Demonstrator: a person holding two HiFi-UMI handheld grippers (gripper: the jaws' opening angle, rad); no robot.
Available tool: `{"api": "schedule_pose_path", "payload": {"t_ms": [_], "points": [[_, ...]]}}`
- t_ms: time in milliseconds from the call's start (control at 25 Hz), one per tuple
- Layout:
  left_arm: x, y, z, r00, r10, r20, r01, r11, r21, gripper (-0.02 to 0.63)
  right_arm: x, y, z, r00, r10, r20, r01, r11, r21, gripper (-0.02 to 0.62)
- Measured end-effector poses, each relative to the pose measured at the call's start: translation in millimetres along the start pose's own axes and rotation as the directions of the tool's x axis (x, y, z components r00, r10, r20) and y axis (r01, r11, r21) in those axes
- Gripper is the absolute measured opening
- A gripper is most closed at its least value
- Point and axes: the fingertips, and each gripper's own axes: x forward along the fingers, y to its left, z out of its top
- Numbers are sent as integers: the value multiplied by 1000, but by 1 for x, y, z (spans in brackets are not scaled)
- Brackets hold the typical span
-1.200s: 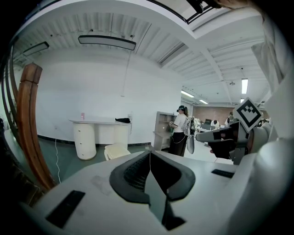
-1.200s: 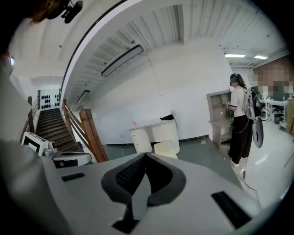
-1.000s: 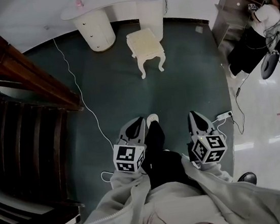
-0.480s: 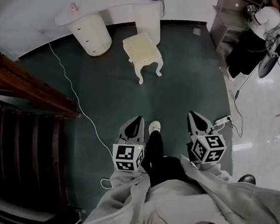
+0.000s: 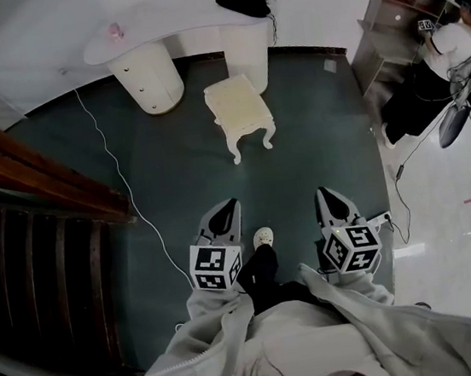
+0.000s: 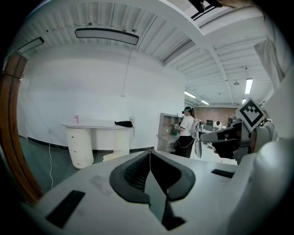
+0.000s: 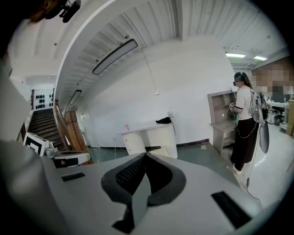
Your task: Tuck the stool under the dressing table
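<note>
Looking steeply down on a dark green carpet (image 5: 191,180). Near the bottom, left gripper (image 5: 225,211) and right gripper (image 5: 330,196) side by side, well apart from the furniture, jaws of each pressed together with nothing between. Farther up, a cream stool (image 5: 239,105) upright on the carpet, just in front of the white dressing table (image 5: 170,15) at the wall, not under it. On the tabletop, a black item (image 5: 243,3) and a small pink one (image 5: 116,30). At left, a wooden stair rail (image 5: 36,179).
</note>
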Motion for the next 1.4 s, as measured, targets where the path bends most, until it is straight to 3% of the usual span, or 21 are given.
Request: {"api": "schedule_pose_path", "payload": {"t_ms": [320,1000,1400], "points": [[41,45,14,1000,9,-6,-9,1000,-18,15,51,-3,22,1000,-4,-19,4,1000,-14,51],[130,98,36,1000,-26,-14,26,1000,-11,15,144,-33,55,999,-40,-29,39,999,-22,51],[132,107,31,998,-34,-52,34,999,-11,15,161,-34,55,997,-58,-46,58,998,-5,51]]}}
